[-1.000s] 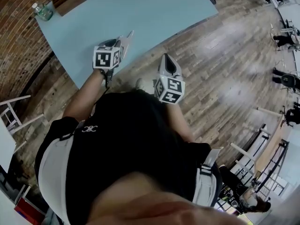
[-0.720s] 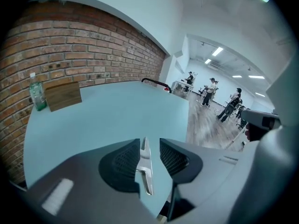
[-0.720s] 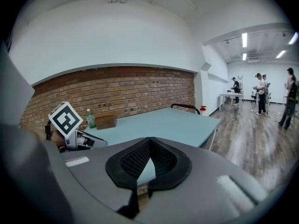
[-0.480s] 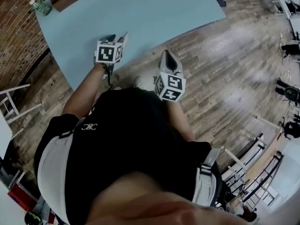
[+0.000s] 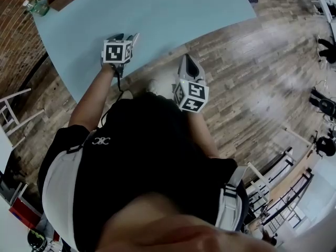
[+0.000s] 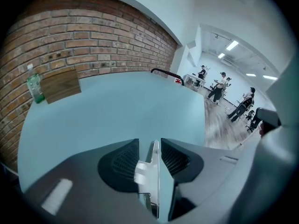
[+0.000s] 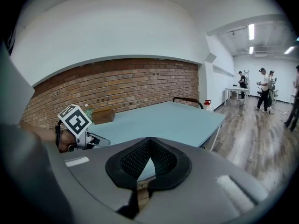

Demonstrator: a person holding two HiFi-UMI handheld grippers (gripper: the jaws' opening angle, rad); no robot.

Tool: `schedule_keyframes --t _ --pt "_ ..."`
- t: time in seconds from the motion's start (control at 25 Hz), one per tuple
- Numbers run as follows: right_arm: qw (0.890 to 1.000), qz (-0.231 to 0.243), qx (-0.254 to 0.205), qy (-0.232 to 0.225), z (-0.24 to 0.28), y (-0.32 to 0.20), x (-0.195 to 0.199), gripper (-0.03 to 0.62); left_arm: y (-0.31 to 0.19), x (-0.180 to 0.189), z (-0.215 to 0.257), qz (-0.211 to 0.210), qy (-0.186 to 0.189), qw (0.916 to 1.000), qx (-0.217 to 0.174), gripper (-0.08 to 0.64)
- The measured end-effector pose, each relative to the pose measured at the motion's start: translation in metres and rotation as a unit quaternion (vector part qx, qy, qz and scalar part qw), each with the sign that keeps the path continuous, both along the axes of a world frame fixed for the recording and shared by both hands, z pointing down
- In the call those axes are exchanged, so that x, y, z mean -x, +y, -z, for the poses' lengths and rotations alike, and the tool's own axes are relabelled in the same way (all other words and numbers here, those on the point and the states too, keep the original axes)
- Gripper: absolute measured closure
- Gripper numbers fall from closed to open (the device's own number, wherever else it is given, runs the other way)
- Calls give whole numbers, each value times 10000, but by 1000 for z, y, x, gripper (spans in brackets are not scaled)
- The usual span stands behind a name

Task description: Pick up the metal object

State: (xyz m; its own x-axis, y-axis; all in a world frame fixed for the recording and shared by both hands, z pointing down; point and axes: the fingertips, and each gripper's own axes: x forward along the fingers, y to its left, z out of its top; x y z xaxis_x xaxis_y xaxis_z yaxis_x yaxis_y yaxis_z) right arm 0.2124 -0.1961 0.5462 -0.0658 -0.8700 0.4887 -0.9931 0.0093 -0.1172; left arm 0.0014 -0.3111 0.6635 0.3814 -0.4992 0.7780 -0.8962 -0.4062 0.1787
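The metal object is a thin, shiny flat piece standing on edge between the pads of my left gripper, which is shut on it. In the head view its tip pokes out past the left gripper, just above the near edge of the light blue table. My right gripper hangs over the wooden floor beside the table edge, its tips together and nothing between them. In the right gripper view those pads meet, and the left gripper's marker cube shows at the left.
A green-capped bottle and a wooden box stand at the table's far corner by the brick wall. A white chair is on the floor at the left. Several people stand far across the room.
My left gripper has shifted a little up and left in the head view, further over the table, still with the metal piece in it. The right gripper has hardly moved.
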Motion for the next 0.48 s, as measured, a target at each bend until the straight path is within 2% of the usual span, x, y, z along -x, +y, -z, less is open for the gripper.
schedule_keyframes --t 0.16,0.32,0.48 --pt "9999 -59 106 -6 -8 -2 -9 578 0 0 -19 -5 -69 9997 220 403" --pt "9998 -72 168 1 -12 -3 -14 578 1 9 -20 -61 -303 9994 170 391" --pt "9998 6 196 3 -15 -6 -9 578 9 17 -35 -127 -385 9986 351 368"
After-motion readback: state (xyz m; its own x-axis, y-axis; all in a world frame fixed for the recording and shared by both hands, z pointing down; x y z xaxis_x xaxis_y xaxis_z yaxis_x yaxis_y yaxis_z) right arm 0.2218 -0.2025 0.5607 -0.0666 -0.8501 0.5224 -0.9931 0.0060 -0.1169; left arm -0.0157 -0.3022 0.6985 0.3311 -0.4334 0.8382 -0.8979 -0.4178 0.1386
